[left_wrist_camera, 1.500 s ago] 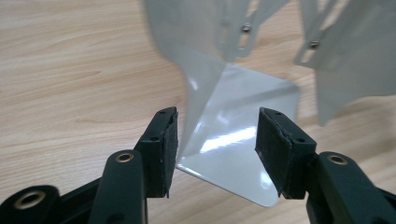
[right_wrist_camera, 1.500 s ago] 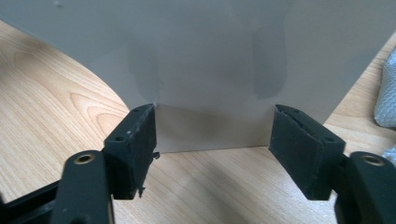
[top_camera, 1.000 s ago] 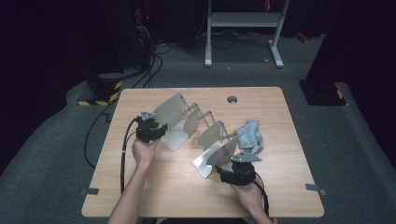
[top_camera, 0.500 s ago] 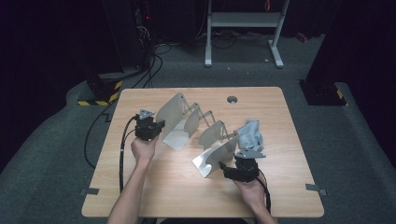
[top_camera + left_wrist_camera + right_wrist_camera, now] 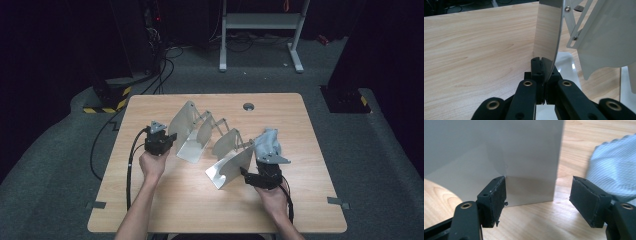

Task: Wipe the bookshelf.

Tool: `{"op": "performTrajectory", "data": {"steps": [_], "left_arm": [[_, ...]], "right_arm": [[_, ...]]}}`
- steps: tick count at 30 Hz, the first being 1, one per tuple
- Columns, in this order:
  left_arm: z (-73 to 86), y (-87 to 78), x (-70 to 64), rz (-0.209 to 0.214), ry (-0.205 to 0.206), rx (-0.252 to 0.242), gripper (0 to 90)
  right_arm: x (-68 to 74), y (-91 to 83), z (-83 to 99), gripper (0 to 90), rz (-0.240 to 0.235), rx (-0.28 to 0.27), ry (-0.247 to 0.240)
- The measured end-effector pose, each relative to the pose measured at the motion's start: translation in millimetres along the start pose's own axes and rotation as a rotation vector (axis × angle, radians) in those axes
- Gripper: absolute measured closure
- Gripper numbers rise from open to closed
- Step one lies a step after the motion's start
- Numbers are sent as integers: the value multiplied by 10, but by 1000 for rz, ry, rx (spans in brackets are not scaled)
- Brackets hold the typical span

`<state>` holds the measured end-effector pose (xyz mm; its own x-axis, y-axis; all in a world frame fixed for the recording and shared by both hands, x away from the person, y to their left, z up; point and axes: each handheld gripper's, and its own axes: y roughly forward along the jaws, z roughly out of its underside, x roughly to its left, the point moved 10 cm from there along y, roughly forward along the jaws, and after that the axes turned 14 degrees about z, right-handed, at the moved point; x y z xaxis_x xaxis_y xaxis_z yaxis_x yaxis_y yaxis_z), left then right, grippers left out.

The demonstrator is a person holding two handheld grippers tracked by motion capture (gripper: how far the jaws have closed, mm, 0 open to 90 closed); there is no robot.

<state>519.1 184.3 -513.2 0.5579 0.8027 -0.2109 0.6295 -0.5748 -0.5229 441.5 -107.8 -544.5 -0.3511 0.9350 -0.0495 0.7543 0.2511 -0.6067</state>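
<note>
Metal rack (image 5: 210, 142) of four plates (one clamped by left tongs (image 5: 543, 65)).

A pale wooden counter (image 5: 165, 215) with rounded corners and a grey round grommet (image 5: 248, 106) near its far edge stands on grey carpet (image 5: 60, 165). Beyond it the room is dark (black drapes or panels, hard to tell which), with a white metal stand (image 5: 260, 22) on two feet. Black cables (image 5: 167, 67) snake over the floor beside yellow-and-black hazard tape (image 5: 107, 107).
</note>
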Motion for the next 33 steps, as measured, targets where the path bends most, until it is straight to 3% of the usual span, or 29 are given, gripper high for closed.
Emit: {"op": "performTrajectory", "data": {"steps": [10,23,27,33], "left_arm": [[66,-77,-70,-11,2,5,883],[97,-65,-251,-19,1,24,883],[90,-34,-303,-24,0,27,884],[85,-19,-324,-27,0,28,884]], "right_arm": [[-123,28,-66,296,19,0,15],[275,-146,126,250,-54,-13,-29],[376,-168,177,191,-50,-11,-47],[473,-159,228,104,6,-5,-31]]}}
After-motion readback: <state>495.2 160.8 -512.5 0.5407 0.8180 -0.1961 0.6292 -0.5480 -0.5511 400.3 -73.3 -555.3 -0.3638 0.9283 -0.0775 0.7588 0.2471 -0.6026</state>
